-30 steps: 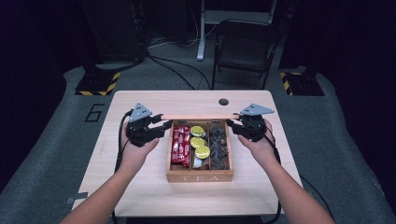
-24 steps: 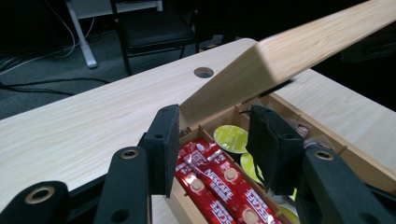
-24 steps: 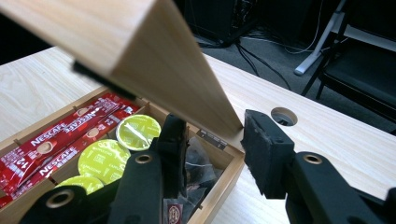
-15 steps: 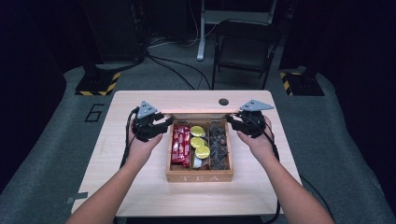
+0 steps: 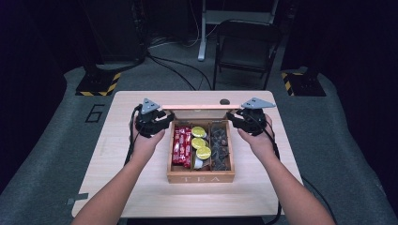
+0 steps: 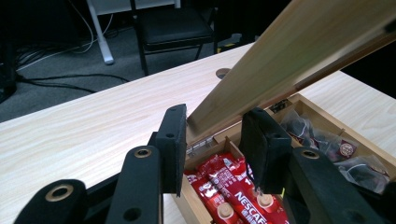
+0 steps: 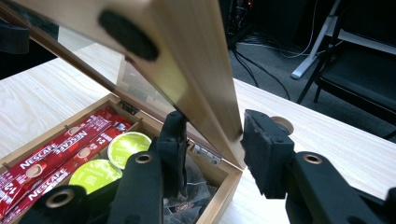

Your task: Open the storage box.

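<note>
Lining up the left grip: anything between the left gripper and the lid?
Nothing visible. The lid already has its end between the jaws of the left gripper, which have just been closing; the red sachets lie below in the box.

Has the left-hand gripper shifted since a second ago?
Yes. The left gripper has slid rightward toward the tea box, its jaws closing around the lid's left end.

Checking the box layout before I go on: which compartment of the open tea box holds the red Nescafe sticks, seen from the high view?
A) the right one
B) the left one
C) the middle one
B: the red Nescafe sticks fill the left compartment of the tea box, beside the green-yellow capsules in the middle.
</note>
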### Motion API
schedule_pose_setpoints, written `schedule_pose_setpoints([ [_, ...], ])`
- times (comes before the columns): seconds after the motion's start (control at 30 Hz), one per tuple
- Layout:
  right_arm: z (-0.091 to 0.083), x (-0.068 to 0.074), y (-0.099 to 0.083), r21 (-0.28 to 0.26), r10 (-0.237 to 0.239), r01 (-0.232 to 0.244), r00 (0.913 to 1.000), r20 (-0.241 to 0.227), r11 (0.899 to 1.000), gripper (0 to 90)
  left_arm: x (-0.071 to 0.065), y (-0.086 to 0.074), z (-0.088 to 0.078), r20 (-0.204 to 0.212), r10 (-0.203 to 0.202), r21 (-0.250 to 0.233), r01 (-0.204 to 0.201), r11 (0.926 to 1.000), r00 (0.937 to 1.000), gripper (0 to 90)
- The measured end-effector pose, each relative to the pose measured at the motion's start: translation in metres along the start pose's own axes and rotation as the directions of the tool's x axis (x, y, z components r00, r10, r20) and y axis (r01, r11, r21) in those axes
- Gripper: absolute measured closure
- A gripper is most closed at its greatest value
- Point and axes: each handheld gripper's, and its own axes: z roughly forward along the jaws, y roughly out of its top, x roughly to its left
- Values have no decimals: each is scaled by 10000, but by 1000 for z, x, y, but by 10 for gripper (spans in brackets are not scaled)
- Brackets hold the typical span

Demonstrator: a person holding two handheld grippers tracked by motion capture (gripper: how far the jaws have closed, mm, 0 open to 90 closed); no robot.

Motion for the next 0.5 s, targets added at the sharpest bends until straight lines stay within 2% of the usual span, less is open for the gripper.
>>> schedule_pose_setpoints([
  [0.1,4,-1,-4,45,-53,53,10000,60,10000,599,0,1,1,-75,-27,-59,27,10000,10000,612],
  [0.37,16,-7,-13,321,260,-266,9995,189,9991,595,2,3,5,-139,-137,-149,135,9998,9998,615],
  [0.5,21,-8,-14,369,178,-184,9997,168,9991,594,3,5,7,-165,-233,-172,230,9996,9996,616],
])
